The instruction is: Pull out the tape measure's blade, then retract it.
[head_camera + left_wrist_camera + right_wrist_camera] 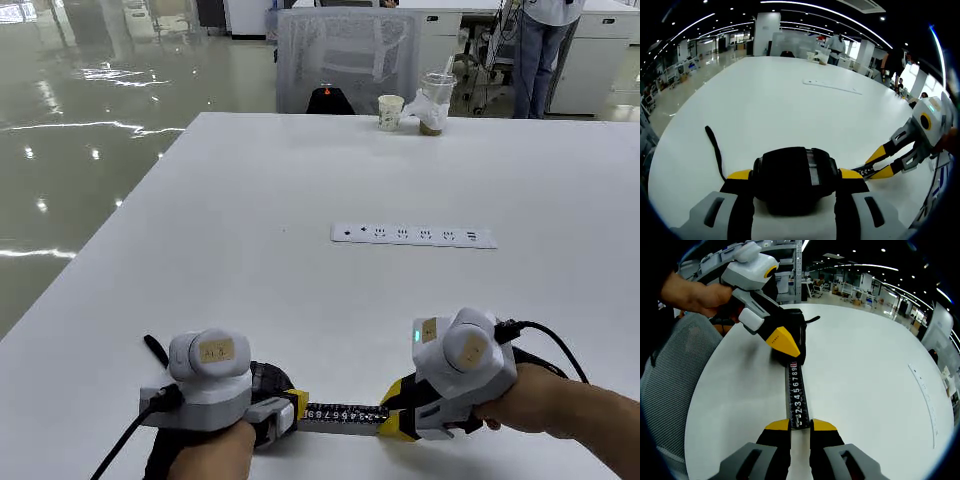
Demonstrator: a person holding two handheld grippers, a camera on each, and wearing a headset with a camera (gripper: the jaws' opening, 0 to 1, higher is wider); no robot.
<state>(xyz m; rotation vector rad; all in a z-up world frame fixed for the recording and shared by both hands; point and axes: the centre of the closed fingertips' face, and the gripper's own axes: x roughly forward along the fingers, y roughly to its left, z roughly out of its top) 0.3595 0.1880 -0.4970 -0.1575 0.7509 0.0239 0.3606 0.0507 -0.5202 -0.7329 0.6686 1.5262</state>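
Near the front edge of the white table (400,170), the tape measure lies low between the two grippers, its black case (790,170) on the left and a short length of the numbered blade (796,395) drawn out to the right. The case's black strap (715,150) trails loose on the tabletop behind it.

The left gripper (795,175) has its yellow-tipped jaws clamped on either side of the case. The right gripper (800,426) has its jaws pinched together on the blade's free end, just past the lowest numbers.

The case looks hard, rounded and fairly dense, so it probably wants a firm squeeze across its flat sides to stop it twisting. The blade is likely thin, springy steel: stiff along a short run, apt to buckle if bent sideways, and pulled back by the spring inside. Its end tab seems the safest place to hold, and letting go suddenly could make it snap home.

Both grippers sit close to the tabletop and point toward each other along the blade's line, each with a hand wrapped around its rear. A power strip (414,235) lies well apart farther up the table, and cups (391,110) stand at the far edge.
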